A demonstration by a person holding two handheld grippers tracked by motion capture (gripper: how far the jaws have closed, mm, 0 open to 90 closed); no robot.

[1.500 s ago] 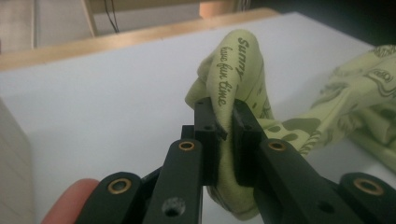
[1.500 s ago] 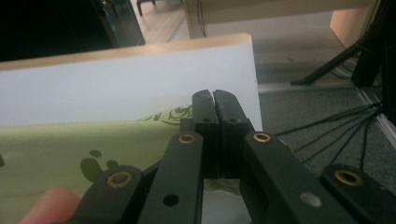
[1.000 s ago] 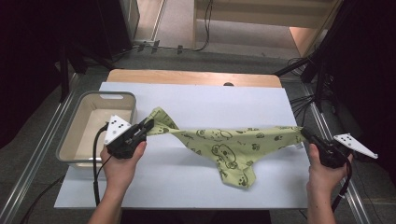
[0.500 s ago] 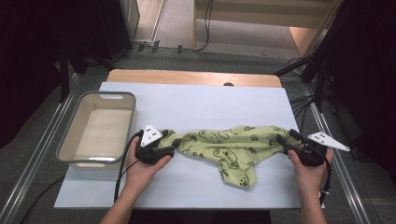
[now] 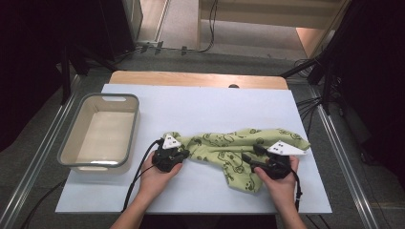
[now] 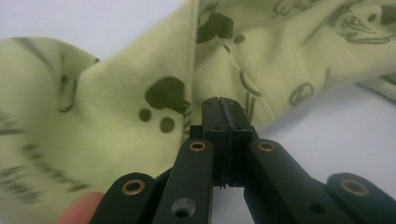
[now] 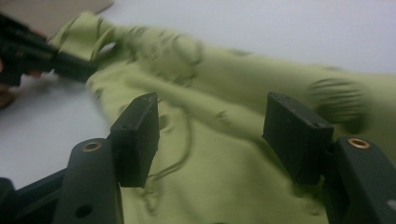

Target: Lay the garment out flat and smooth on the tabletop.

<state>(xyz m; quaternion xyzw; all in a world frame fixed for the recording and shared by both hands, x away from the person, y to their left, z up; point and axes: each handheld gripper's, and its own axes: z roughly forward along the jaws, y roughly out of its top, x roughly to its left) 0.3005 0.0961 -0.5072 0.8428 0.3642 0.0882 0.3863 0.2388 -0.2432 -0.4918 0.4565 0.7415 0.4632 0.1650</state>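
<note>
Two hand-held black tools work at one crumpled light-green cloth printed with dark cartoon figures, which lies bunched on the white sheet covering the desk, toward the near edge and right of the middle. The left tool sits at the cloth's left end; in the left gripper view its jaws are pressed together with the fabric's edge seemingly pinched at their tips, so it is clenched on the cloth, having just been closing. The right tool rests over the cloth's right part, near the fold that hangs toward the person. In the right gripper view its two pads stand apart with green fabric lying between and beneath them, not pressed, so it is released; its jaws have just been closing a little. That view is blurred, and it shows the left tool farther off at the cloth's far end. A grey rectangular plastic tub stands on the left side of the desk, well apart from the cloth. A bare strip of wood shows along the desk's far edge
</note>
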